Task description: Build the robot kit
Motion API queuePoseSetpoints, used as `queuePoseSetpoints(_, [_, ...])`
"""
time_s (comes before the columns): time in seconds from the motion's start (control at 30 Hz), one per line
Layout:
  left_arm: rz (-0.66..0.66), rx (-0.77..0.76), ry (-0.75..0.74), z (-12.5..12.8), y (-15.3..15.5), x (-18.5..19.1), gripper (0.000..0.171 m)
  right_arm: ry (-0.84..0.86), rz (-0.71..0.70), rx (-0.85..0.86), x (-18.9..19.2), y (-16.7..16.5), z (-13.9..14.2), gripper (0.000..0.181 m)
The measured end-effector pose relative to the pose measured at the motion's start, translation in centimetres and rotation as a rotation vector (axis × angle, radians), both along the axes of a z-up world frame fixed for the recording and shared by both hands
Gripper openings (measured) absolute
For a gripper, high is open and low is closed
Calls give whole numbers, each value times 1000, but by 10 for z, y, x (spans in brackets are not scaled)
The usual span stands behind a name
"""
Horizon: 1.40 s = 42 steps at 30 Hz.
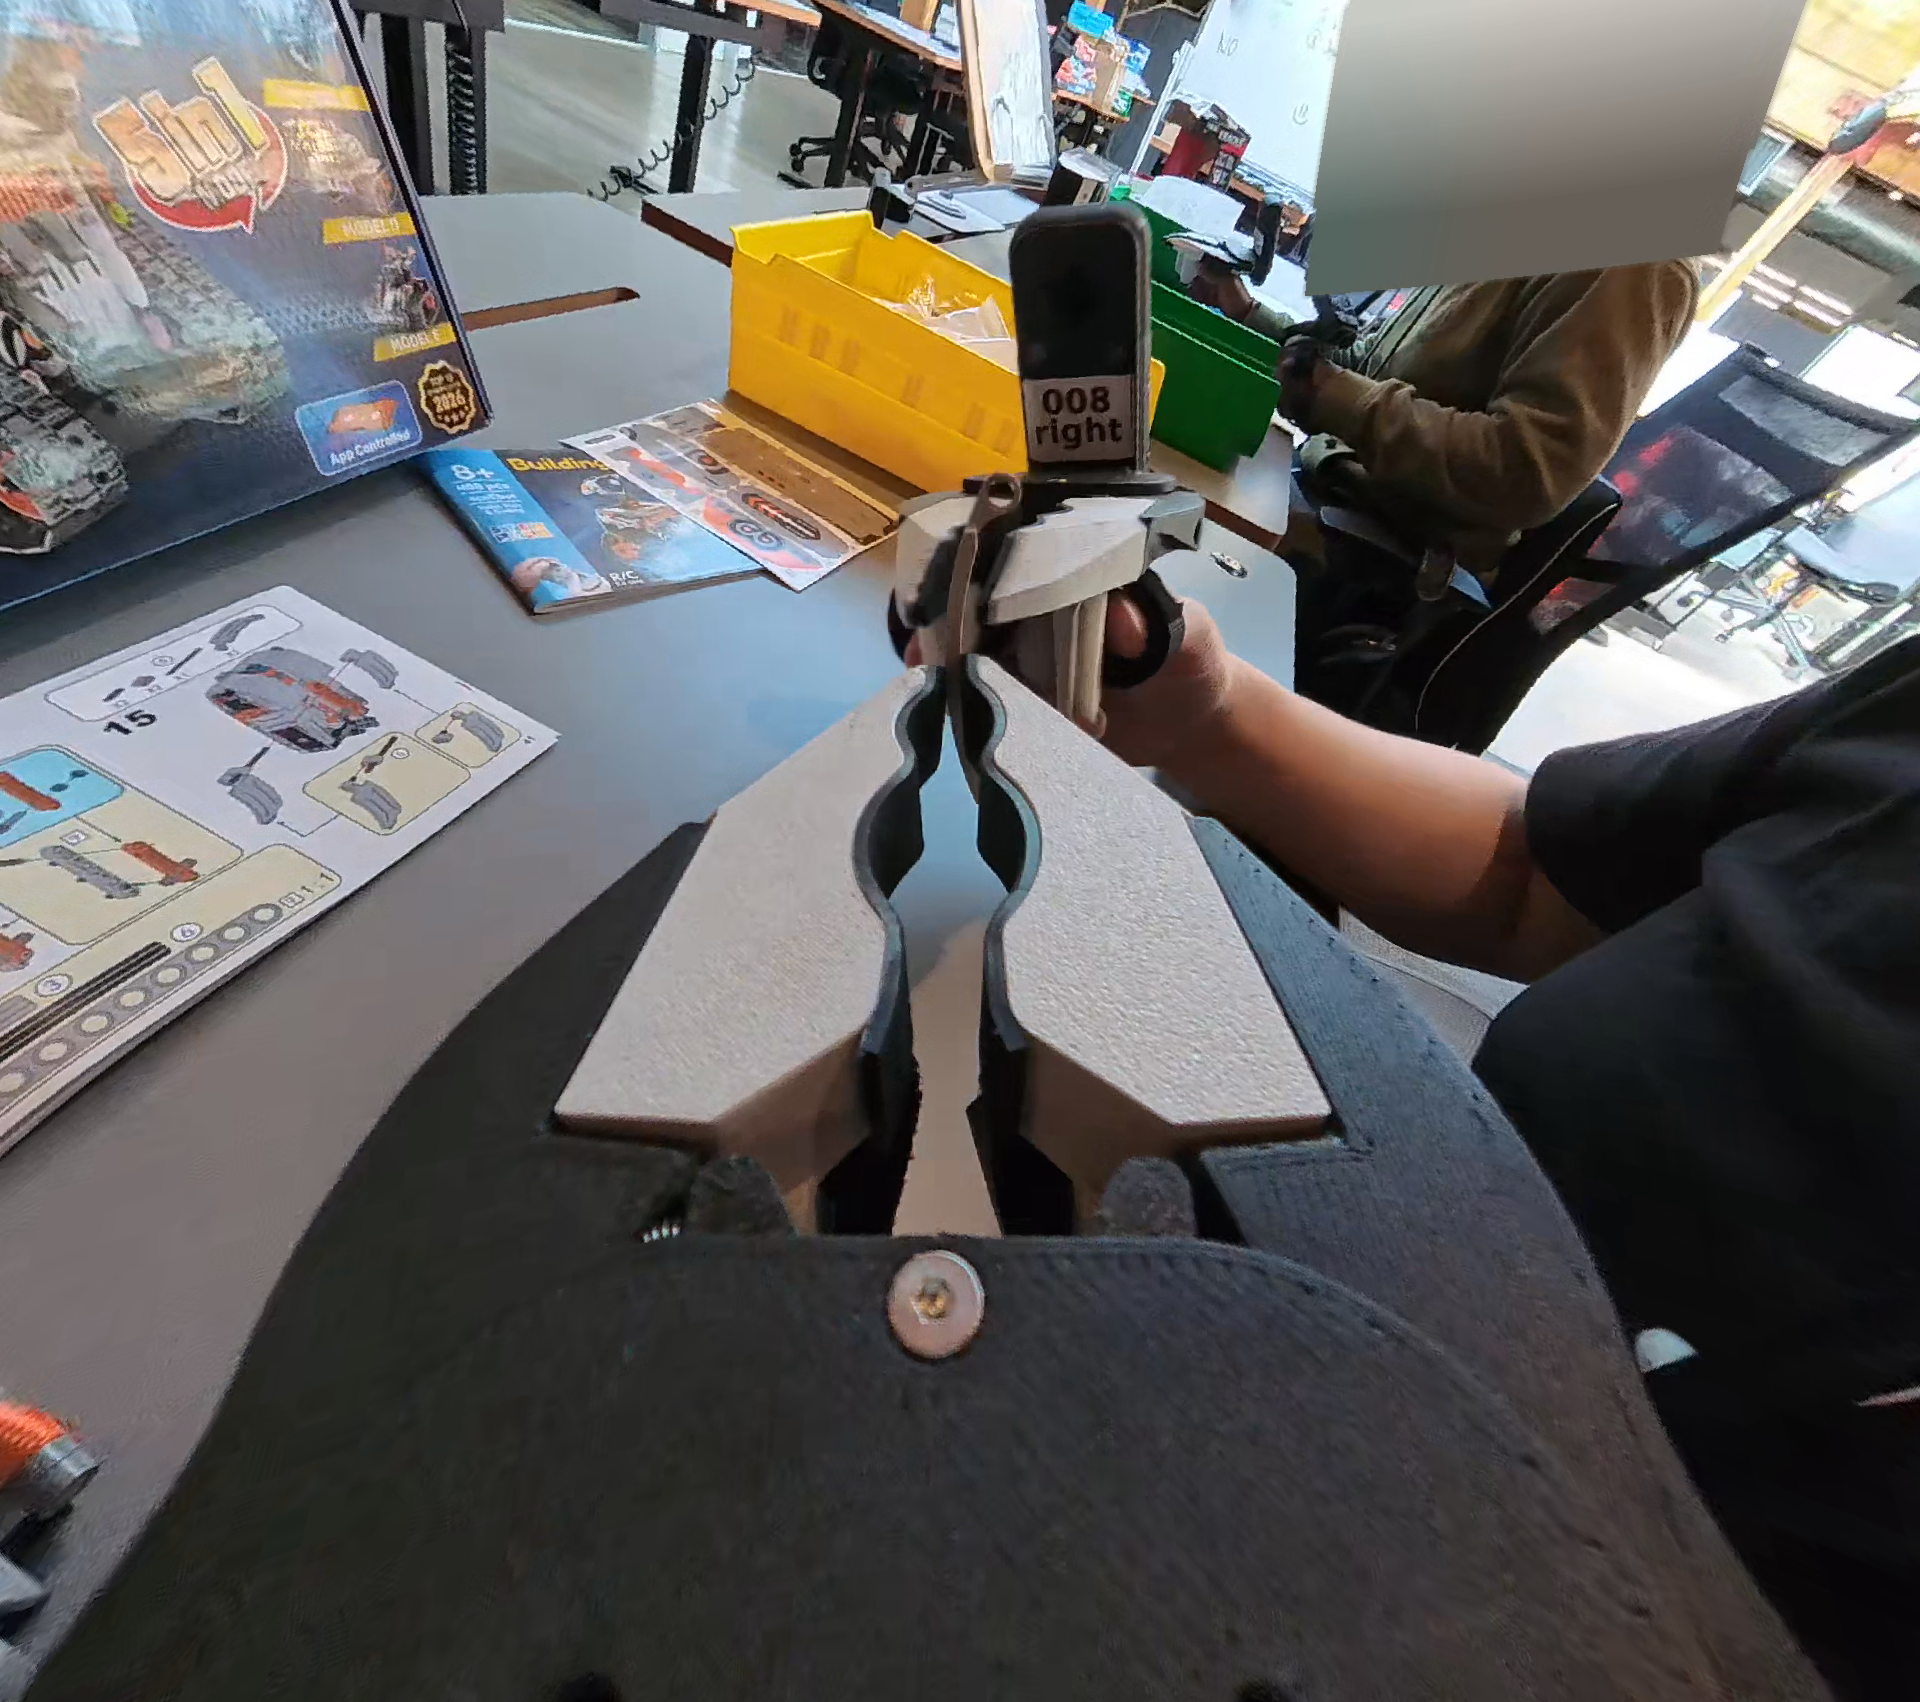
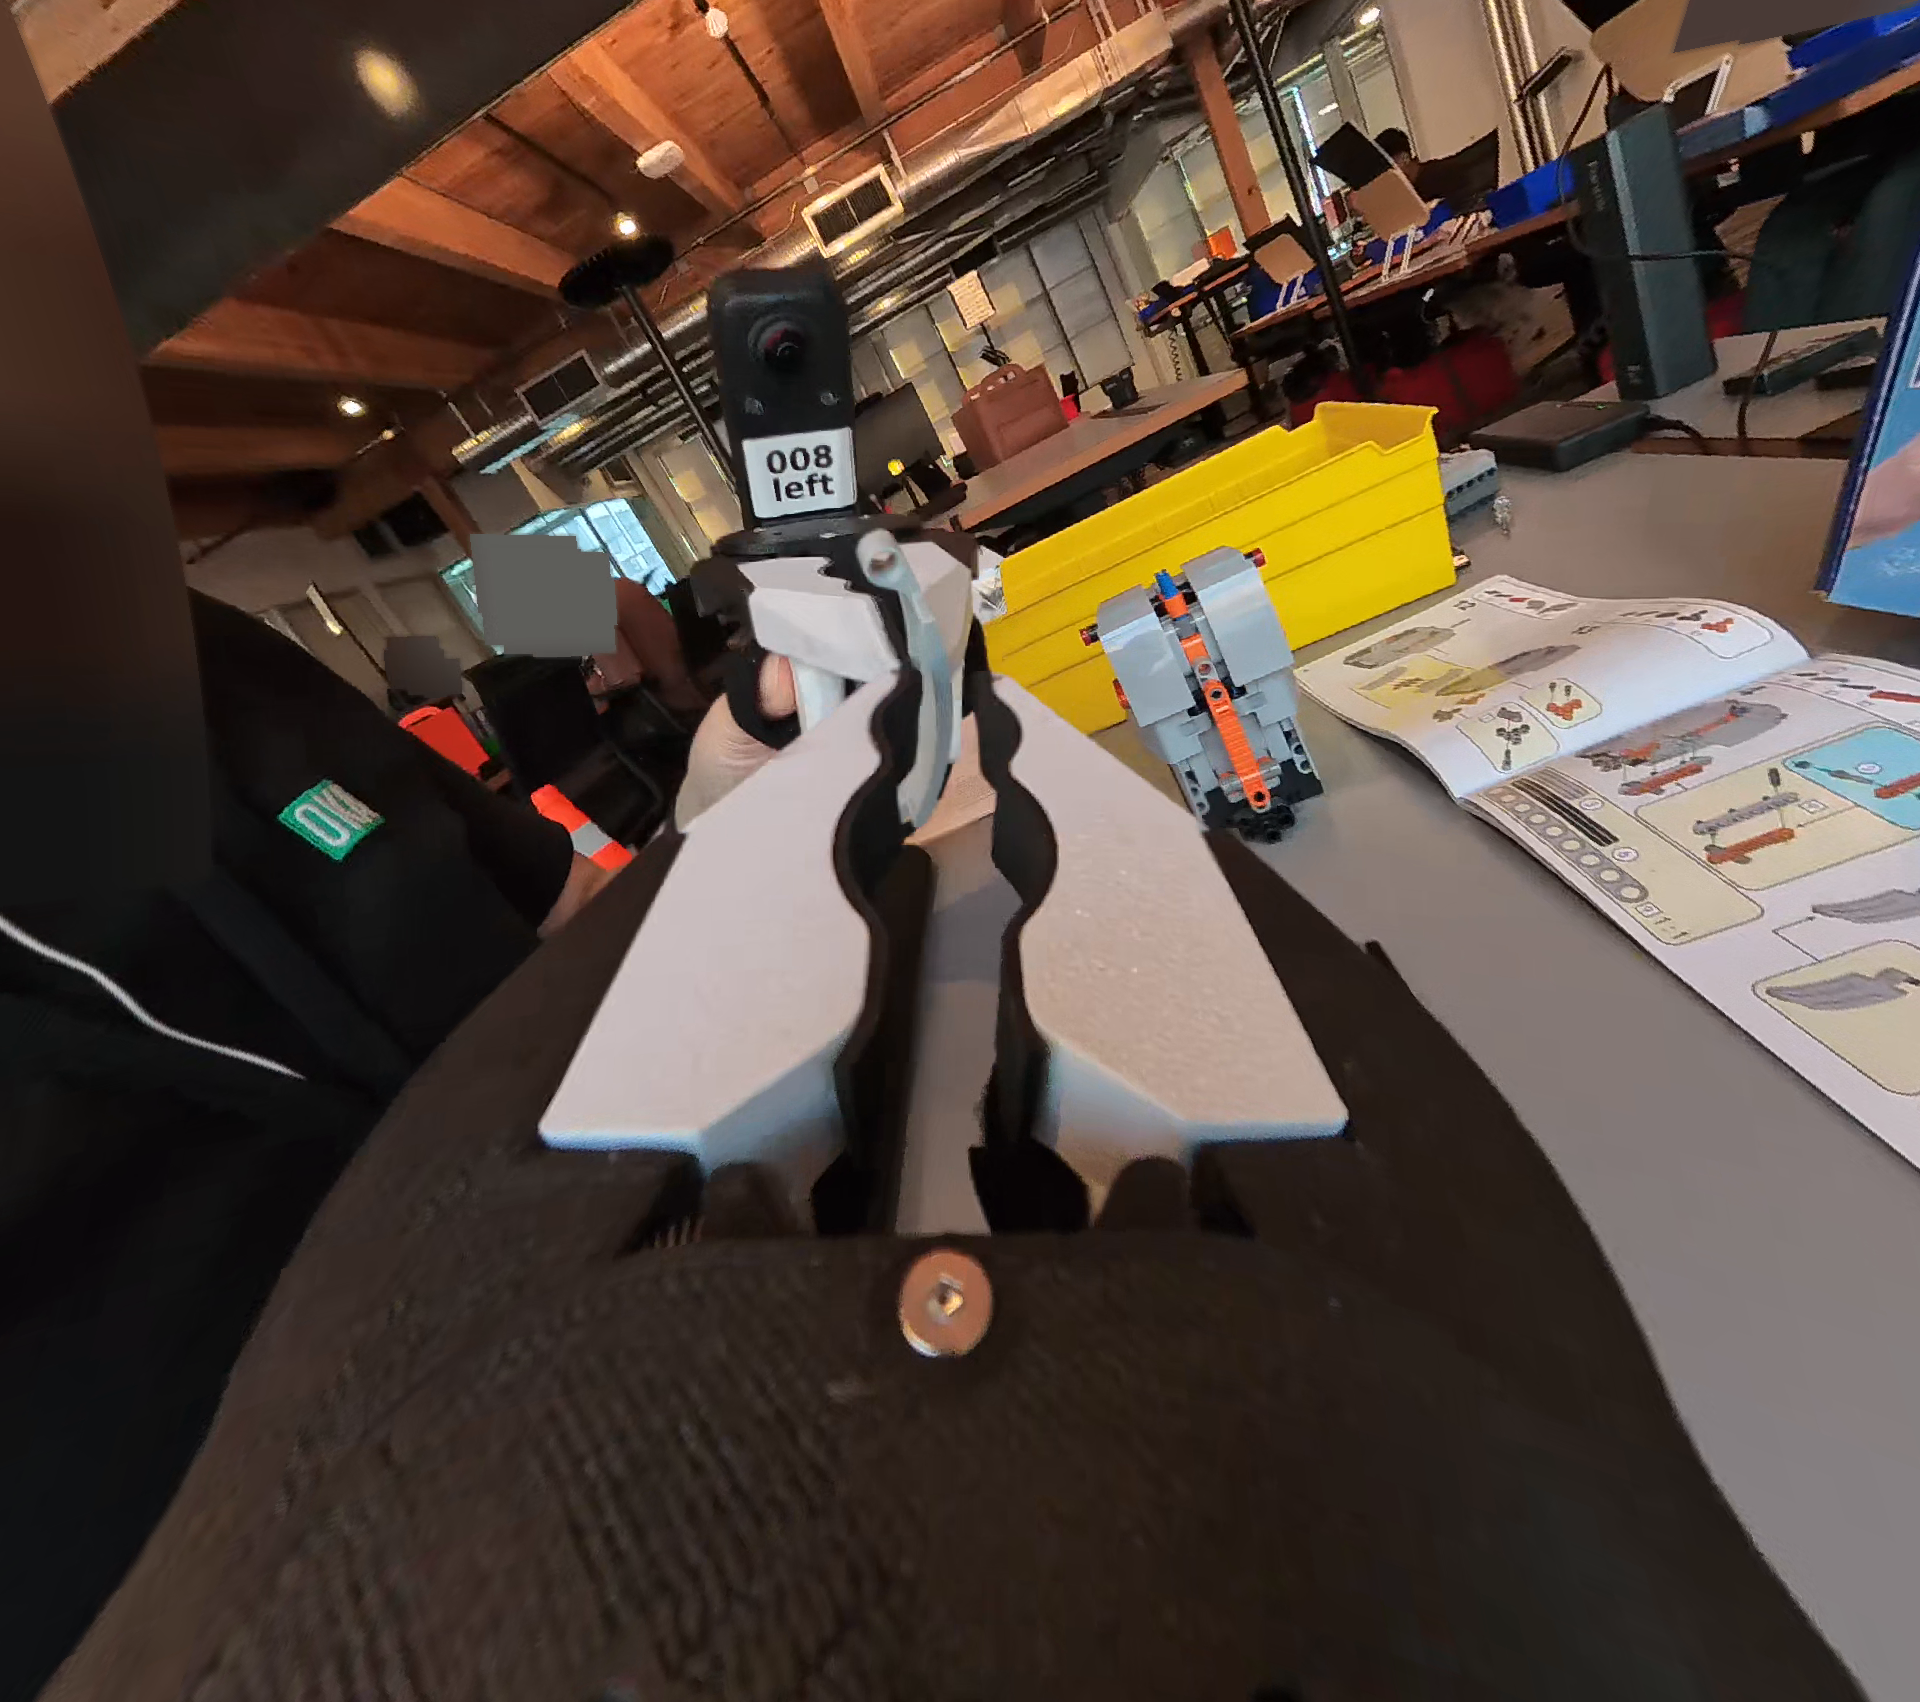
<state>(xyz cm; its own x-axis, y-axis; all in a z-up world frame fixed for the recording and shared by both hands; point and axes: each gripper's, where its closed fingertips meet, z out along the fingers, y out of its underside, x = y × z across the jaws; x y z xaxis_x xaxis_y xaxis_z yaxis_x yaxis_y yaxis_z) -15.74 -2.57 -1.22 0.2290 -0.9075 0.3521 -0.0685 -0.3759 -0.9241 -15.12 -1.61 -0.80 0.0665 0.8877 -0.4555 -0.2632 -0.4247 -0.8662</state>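
Both grippers meet tip to tip above the table, jaws clenched on one curved grey piece (image 1: 961, 572) – left gripper (image 1: 958, 678), right gripper (image 2: 940, 702). Looks like light, stiff plastic, thin and slippery – pinch its flat sides. Grey-orange brick model (image 2: 1205, 696) stands near the yellow bin (image 2: 1247, 509).

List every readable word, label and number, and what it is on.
The writing is not copied; these bear it:
White sticker on one camera.
White sticker on the other camera.
Toy box front.
Blue booklet cover.
Open instruction manual.
Green sleeve patch.
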Motion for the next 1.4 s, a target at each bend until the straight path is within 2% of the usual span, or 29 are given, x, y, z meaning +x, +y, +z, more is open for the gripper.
queuePoseSetpoints(0.03, [-6, -7, 2, -2, 0, 1, 0, -25, -3, 8, 0, 0, -3, 2])
queuePoseSetpoints(0.13, [-37, -36, -9, -5, -1, 3, 1, -87, -9, 51, 2, -3, -6, 0])
queuePoseSetpoints(0.27, [-116, -153, -113, -2, -5, 4, 1, -73, -13, 69, 4, -5, -1, 0])
queuePoseSetpoints(0.4, [-163, -284, -178, -7, -5, 2, 18, -22, -42, 11, 7, 4, -2, 0])
queuePoseSetpoints(0.47, [-165, -315, -183, -12, -6, 3, 20, -6, -41, -4, 7, 6, -2, 0])
queuePoseSetpoints(0.53, [-173, -329, -192, -14, -7, 6, 17, -13, -54, -5, 7, 8, -5, 0])
queuePoseSetpoints(0.6, [-157, -329, -162, -20, -5, 9, 5, 4, -44, -9, 5, 7, -4, 0])
queuePoseSetpoints(0.7, [-4, -226, -13, -35, 13, 8, 0, -54, -104, -26, 7, 17, -14, 2])
queuePoseSetpoints(0.8, [246, 15, 233, -49, 38, -6, 0, -118, -172, -12, 9, 25, -19, 43])
queuePoseSetpoints(0.83, [327, 103, 305, -50, 45, -11, 0, -126, -186, -17, 9, 27, -20, 48])
queuePoseSetpoints(0.97, [523, 384, 537, -55, 59, -20, 0, -82, -204, -122, 6, 35, -28, 51])
queuePoseSetpoints(1.03, [553, 466, 608, -59, 59, -17, 0, -65, -198, -187, 1, 38, -35, 54])
queuePoseSetpoints(1.13, [550, 495, 628, -62, 56, -10, 0, -78, -221, -244, -8, 42, -46, 53])
queuePoseSetpoints(1.27, [559, 540, 652, -62, 56, -7, 0, -29, -230, -236, -10, 42, -41, 19])
queuePoseSetpoints(1.4, [565, 555, 665, -63, 56, -8, 0, -8, -205, -265, -12, 41, -43, 27])
